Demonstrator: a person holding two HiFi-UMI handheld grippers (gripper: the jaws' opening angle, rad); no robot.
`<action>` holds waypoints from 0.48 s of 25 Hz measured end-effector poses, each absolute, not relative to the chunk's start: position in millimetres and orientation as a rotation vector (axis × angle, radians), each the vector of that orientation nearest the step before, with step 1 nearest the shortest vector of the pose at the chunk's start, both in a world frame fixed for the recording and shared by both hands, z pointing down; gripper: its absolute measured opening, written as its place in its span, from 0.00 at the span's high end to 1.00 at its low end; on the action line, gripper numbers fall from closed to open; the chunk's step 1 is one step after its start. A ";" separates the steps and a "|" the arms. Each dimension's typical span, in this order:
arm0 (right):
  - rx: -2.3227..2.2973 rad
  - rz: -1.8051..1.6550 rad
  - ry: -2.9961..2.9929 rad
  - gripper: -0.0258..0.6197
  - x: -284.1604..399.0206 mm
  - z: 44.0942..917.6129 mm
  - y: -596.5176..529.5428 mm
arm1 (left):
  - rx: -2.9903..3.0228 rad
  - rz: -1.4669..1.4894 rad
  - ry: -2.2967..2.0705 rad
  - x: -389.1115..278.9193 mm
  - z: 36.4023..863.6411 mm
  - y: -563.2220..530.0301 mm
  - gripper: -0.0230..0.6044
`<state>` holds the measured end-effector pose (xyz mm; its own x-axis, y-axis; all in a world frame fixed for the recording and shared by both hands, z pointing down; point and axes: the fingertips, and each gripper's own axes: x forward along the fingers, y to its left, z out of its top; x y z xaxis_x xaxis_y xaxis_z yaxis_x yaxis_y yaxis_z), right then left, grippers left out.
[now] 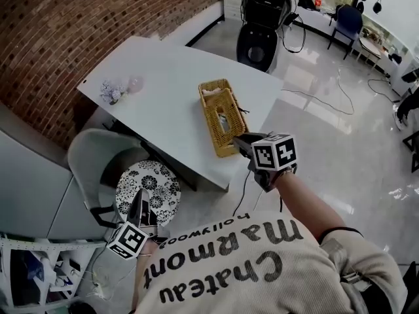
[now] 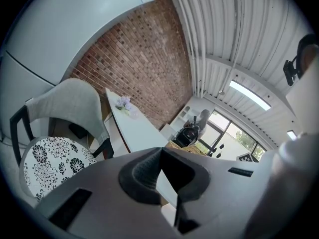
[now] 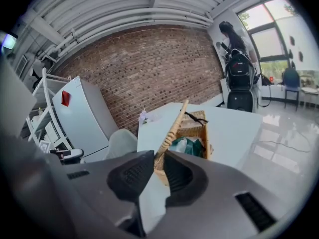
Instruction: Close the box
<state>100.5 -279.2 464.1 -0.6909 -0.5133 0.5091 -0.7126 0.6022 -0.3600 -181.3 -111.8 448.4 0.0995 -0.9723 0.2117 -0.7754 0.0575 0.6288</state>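
In the head view, the wicker box [image 1: 222, 118] lies near the middle of the white surface [image 1: 163, 70], its long side running away from the person. The right claw [image 1: 243, 144] reaches in at the box's near end. The left claw [image 1: 141, 205] hangs low, off the surface, above a chair [image 1: 91, 156] with a flower-patterned cushion [image 1: 149, 183]. A small bunch of flowers [image 1: 114, 90] sits at the far left corner.

In the left gripper view, the left claw [image 2: 160, 151] has its 2 tips pressed together with nothing between them. The chair [image 2: 65, 101], the surface [image 2: 134, 128] and the box [image 2: 189, 147] lie beyond it.

In the right gripper view, the right claw [image 3: 158, 158] pinches the rim of the box's lid [image 3: 174, 126], which stands tilted up over the open box [image 3: 199, 131]. Something green [image 3: 192, 146] lies inside the box.
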 end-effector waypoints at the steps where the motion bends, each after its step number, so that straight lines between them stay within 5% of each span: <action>1: 0.983 0.786 -2.478 0.86 101.3 464.8 -279.7 | 1.762 -0.401 -1.713 -178.3 447.8 -113.9 0.96; 12: 0.959 0.885 -2.492 0.84 112.5 477.6 -283.8 | 1.775 -0.373 -1.708 -168.9 449.0 -130.4 0.96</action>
